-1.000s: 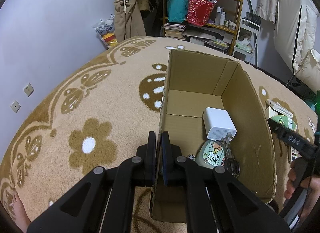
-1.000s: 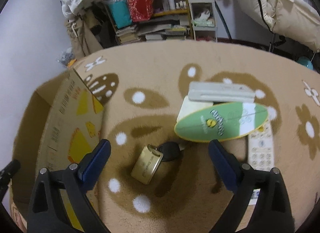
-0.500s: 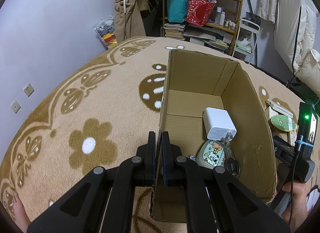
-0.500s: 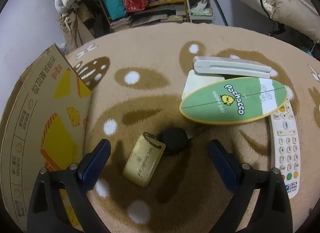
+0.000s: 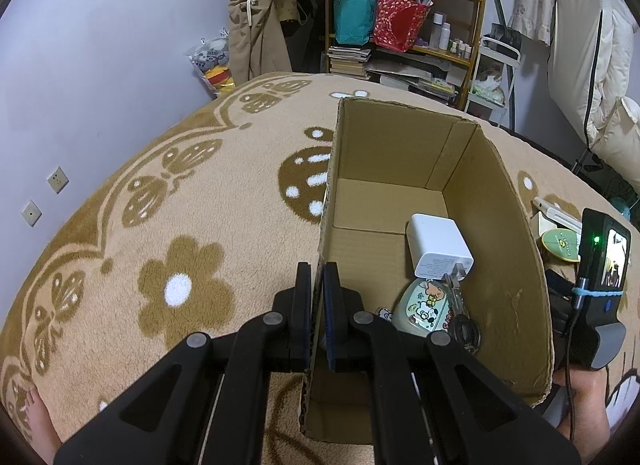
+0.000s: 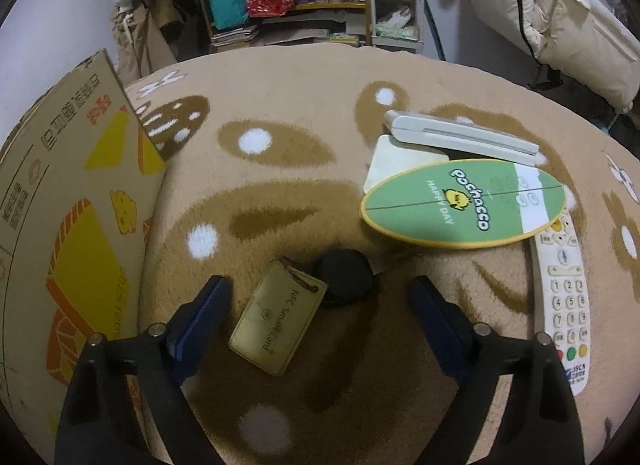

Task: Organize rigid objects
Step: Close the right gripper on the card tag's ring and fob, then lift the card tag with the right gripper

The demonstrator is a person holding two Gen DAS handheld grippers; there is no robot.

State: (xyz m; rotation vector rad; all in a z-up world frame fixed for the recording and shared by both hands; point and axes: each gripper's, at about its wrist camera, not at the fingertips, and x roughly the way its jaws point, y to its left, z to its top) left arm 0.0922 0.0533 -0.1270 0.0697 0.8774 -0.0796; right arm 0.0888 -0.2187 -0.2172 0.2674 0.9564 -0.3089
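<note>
My left gripper (image 5: pixel 317 285) is shut on the near left wall of an open cardboard box (image 5: pixel 404 153). Inside the box lie a white charger (image 5: pixel 436 245), a cartoon-printed case (image 5: pixel 424 305) and some keys (image 5: pixel 464 329). My right gripper (image 6: pixel 316 297) hangs low over the carpet; its jaws are closing, wide apart, not touching anything. Between them lie a gold NFC card tag (image 6: pixel 278 315) and a black round fob (image 6: pixel 346 275) joined to it. Past them are a green oval Pochacco board (image 6: pixel 464 201), a white remote (image 6: pixel 566 301) and a white long case (image 6: pixel 460 137).
The box's printed outer wall (image 6: pixel 68 217) stands just left of the right gripper. A white flat pad (image 6: pixel 394 163) lies under the green board. The right gripper's body (image 5: pixel 596 297) and a hand (image 5: pixel 584 397) show beside the box. Cluttered shelves (image 5: pixel 408 17) line the far wall.
The right gripper sank toward the card tag and fob, which now lie between its jaws, and the jaws have narrowed slightly. The left gripper and the box stayed still.
</note>
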